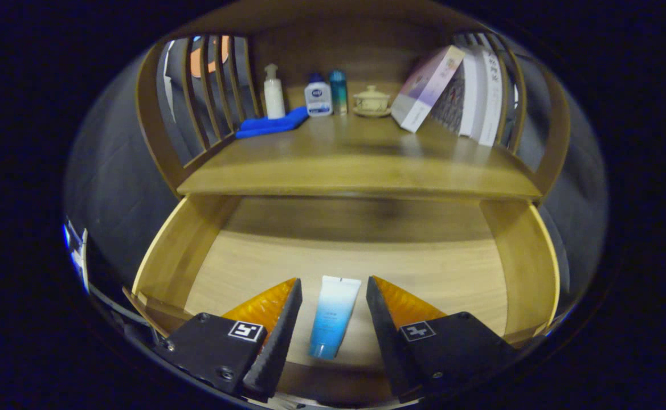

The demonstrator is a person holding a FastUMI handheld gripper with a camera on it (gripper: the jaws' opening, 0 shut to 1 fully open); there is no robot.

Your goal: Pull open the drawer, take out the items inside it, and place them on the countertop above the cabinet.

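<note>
We find the drawer point(529, 267) pulled fully open below the desk point(361, 165), so we judge the first step complete. One item is visible inside: a blue-and-white tube point(333, 316) lying flat on the drawer floor. The claw point(334, 302) is spread, its fingers point(287, 319) flanking the tube without touching it, as far as the fisheye view lets us tell. Removal has not yet begun. We still have to pinch the tube, lift it clear and set it on the desk, where bottles point(318, 98), a blue cloth point(271, 124) and books point(427, 88) already stand.
</note>
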